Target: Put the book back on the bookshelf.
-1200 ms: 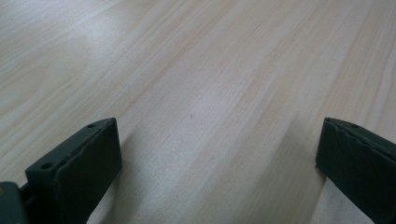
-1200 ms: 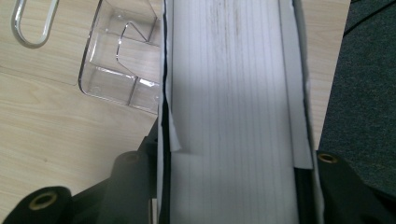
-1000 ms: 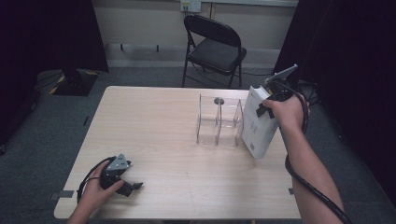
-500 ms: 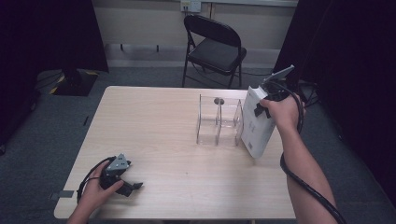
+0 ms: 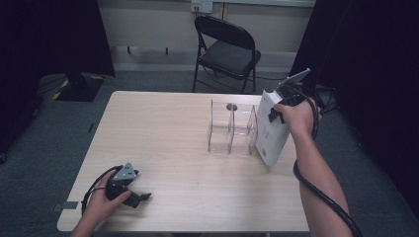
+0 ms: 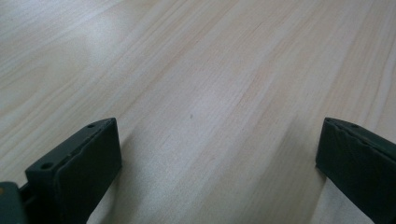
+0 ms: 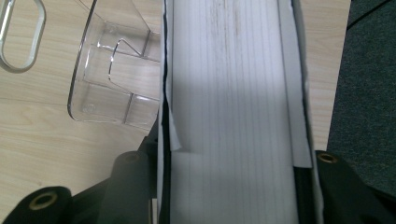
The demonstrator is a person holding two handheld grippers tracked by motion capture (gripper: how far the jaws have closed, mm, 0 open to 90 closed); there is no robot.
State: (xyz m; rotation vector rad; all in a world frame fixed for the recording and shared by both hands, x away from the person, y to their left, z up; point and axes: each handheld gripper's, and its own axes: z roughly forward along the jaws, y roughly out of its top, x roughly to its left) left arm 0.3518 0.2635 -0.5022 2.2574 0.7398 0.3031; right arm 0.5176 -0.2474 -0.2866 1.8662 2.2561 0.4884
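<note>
A white book (image 5: 271,134) stands tilted on its lower end at the table's right edge, right beside a clear plastic organizer (image 5: 231,129). My right gripper (image 5: 277,111) is shut on the book's top end, one jaw on each cover. In the right gripper view the book's page edges (image 7: 233,93) run up between the jaws of my right gripper (image 7: 233,186), with the organizer (image 7: 112,79) just to the left. My left gripper (image 5: 137,196) rests on the table near the front left corner. In the left gripper view my left gripper (image 6: 217,158) is open over bare wood.
The light wooden table (image 5: 163,128) has bare surface between the two hands. A black folding chair (image 5: 225,47) stands behind the far edge. Grey carpet (image 7: 364,84) lies just past the table's right edge, next to the book.
My right hand and the book have shifted slightly left, toward the organizer. The left hand has stayed still.
</note>
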